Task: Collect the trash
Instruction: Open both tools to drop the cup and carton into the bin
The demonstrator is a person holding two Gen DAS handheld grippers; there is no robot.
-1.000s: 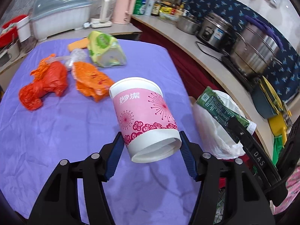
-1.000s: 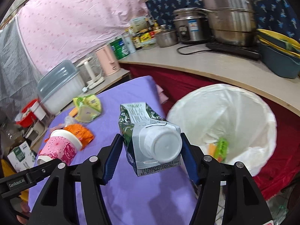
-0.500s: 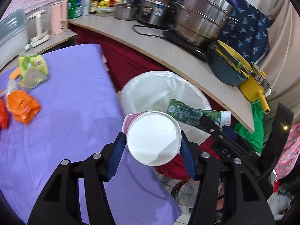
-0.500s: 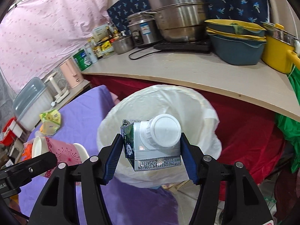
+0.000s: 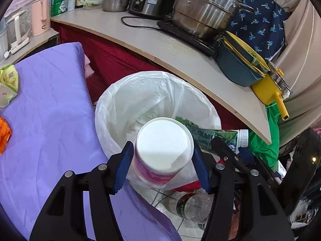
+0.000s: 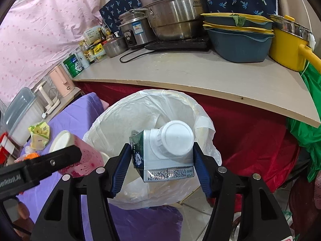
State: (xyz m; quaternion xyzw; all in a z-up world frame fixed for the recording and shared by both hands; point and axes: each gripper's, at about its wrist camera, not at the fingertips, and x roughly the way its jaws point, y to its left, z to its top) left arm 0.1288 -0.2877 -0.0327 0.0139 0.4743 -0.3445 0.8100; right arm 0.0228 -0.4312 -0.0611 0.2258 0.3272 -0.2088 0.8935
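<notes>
Two grippers hang over the white trash bag [image 5: 140, 100], and each one holds a thing. The bag's mouth is wide and round. It sits in the gap between the purple table [image 5: 50, 104] and the long counter [image 5: 180, 60], with the table edge right beside its rim. The left gripper [image 5: 162, 160] has its blue pads [image 5: 124, 164] squeezed on a pink paper cup [image 5: 162, 152]. The cup's white bottom faces the camera, and it hangs above the near rim of the bag. The right gripper [image 6: 162, 160] is squeezed on a green milk carton [image 6: 160, 154] with a white cap [image 6: 176, 136]. The carton hangs over the open bag. More trash lies on the table: a green wrapper [image 5: 8, 82] and an orange bag [image 5: 4, 132].
</notes>
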